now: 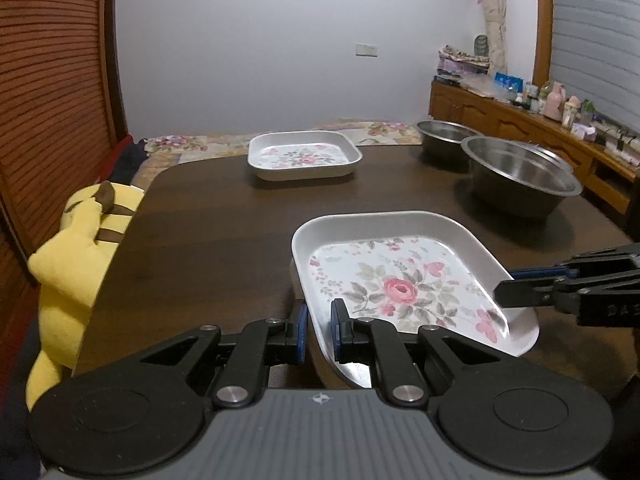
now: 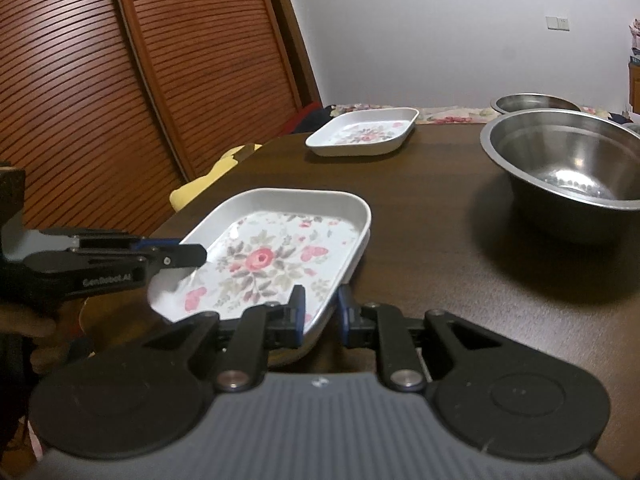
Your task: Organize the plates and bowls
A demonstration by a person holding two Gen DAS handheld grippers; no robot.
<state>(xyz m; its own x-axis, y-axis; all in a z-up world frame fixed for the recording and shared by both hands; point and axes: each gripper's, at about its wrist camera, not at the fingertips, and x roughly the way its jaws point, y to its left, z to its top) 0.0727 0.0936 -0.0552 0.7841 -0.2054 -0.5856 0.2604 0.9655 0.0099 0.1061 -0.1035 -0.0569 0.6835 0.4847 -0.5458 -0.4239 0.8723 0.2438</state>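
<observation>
Plates first: in the left wrist view, our left gripper (image 1: 319, 330) straddles the near plate's (image 1: 400, 276) left rim, fingers close on either side, seemingly pinching it. The far plate (image 1: 304, 154) lies well ahead, the bowls (image 1: 524, 176) ahead-right.

In the right wrist view, our right gripper (image 2: 320, 316) likewise brackets the near plate's (image 2: 276, 256) right rim; the far plate (image 2: 364, 132) sits ahead and slightly right.
</observation>
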